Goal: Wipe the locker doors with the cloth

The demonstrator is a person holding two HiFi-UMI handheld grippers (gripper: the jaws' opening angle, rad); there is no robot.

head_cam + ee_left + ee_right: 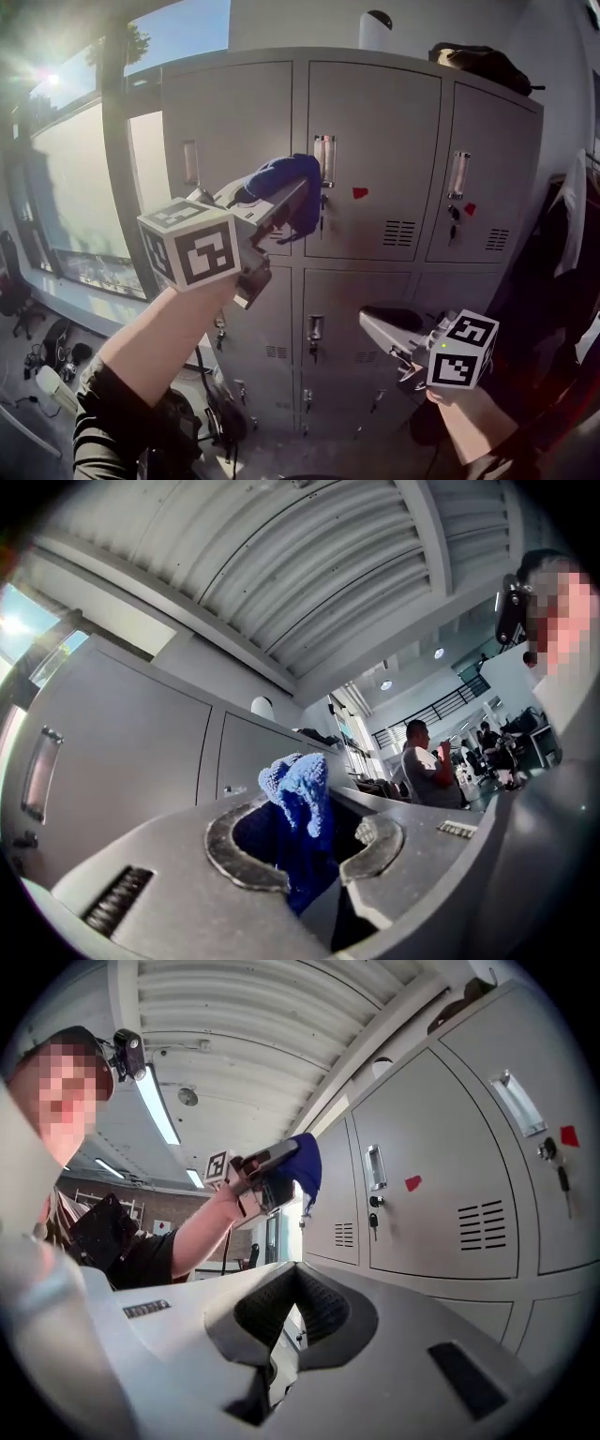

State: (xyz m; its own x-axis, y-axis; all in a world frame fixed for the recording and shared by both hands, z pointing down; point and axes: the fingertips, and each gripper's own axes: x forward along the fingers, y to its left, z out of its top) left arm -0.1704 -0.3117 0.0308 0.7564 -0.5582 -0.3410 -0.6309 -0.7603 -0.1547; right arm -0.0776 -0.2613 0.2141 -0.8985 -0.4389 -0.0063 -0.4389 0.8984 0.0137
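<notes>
A bank of grey locker doors (380,122) fills the head view, with small handles and red stickers. My left gripper (292,195) is raised to the upper row and shut on a blue cloth (286,178), which bunches out past the jaws near the seam between the upper left and upper middle doors. Whether the cloth touches the metal I cannot tell. The left gripper view shows the cloth (300,794) pinched between the pads (246,855). My right gripper (373,321) hangs lower, before the bottom row, shut and empty (293,1279). From there the cloth (305,1168) shows beside the lockers (441,1176).
A tall window (66,178) stands left of the lockers. A dark bag (483,64) and a white object (375,28) sit on top. Dark clothing (572,225) hangs at the right. Clutter lies on the floor (56,375). People (427,766) are far behind.
</notes>
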